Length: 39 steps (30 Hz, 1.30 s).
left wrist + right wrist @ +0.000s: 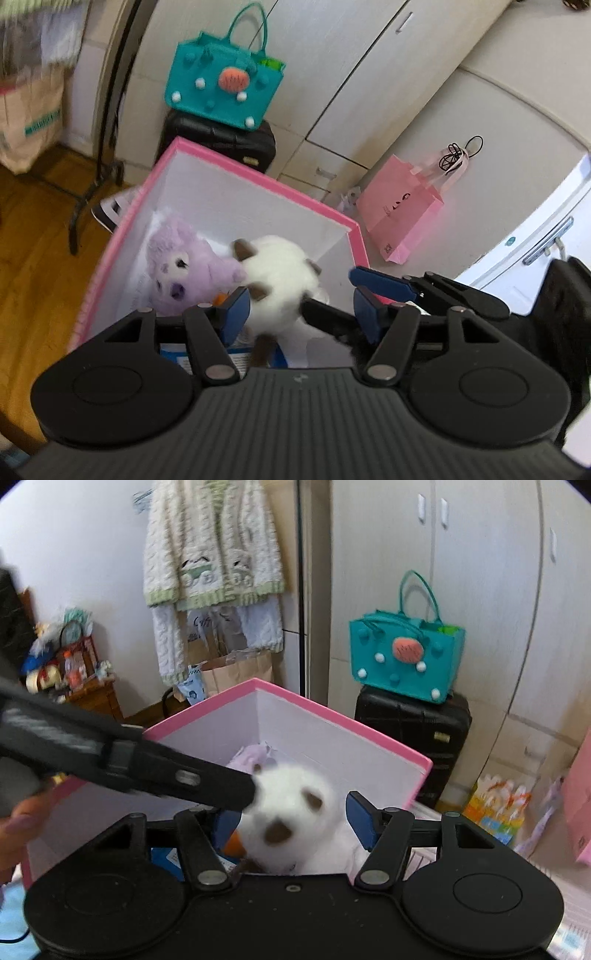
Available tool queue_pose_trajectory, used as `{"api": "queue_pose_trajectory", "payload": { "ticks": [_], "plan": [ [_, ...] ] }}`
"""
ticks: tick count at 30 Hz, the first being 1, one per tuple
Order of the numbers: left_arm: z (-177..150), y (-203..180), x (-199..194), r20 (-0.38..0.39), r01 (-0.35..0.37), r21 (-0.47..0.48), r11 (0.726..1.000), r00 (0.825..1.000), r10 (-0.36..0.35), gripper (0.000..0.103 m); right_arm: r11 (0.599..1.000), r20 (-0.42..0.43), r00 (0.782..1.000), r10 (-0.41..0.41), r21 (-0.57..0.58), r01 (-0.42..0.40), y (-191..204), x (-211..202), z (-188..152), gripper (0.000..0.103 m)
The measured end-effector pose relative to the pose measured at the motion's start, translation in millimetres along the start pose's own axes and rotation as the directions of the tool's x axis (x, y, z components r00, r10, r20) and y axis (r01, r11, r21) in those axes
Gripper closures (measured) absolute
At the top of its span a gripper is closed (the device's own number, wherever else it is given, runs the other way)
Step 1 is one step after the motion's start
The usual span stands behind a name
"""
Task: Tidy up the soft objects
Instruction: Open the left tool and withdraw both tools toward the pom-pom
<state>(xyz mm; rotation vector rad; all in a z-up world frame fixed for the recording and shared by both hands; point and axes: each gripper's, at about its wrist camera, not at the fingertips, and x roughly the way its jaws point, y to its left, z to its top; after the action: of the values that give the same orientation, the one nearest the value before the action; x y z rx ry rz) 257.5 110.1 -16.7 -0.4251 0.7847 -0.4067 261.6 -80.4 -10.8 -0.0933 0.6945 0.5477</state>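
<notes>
Pale wardrobe doors (332, 55) back a bedroom corner, where an open pink-rimmed white cardboard box (258, 181) serves as the bin for plush. Inside, at ten o'clock, lies a lilac plush animal (177, 269); beside it a blurred white fluffy toy with brown patches (280, 273) drops in. Left gripper (299, 310) and right gripper (291, 819) flank it, fingers wide, apparently letting go.
</notes>
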Motion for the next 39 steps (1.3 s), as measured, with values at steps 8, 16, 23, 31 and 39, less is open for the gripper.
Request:
{"api": "queue_pose_trajectory", "payload": {
  "ticks": [8, 16, 23, 31, 39],
  "plan": [
    [-5, -14, -58, 0.026, -0.082, 0.102, 0.991, 0.996, 0.08, 0.039, 0.989, -0.008, 0.997, 0.073, 0.131, -0.072, -19, -60, -10, 0.035],
    [-26, -52, -107, 0.032, -0.111, 0.241, 0.964, 0.994, 0.107, 0.033, 0.979, -0.032, 0.989, 0.144, 0.149, -0.138, -4, -121, -26, 0.035],
    [-53, -95, -125, -0.003, -0.121, 0.345, 0.931, 0.992, 0.13, 0.03, 0.978, -0.073, 0.983, 0.169, 0.135, -0.158, 3, -167, -44, 0.035],
    [-94, -135, -109, -0.116, -0.062, 0.47, 0.881, 0.985, 0.131, 0.03, 0.986, -0.067, 0.99, 0.121, 0.121, -0.112, -8, -210, -86, 0.035],
    [-123, -175, -78, -0.227, 0.073, 0.543, 0.836, 0.972, 0.062, 0.029, 0.987, -0.037, 0.999, 0.037, 0.159, -0.031, -38, -222, -129, 0.034]
  ]
}}
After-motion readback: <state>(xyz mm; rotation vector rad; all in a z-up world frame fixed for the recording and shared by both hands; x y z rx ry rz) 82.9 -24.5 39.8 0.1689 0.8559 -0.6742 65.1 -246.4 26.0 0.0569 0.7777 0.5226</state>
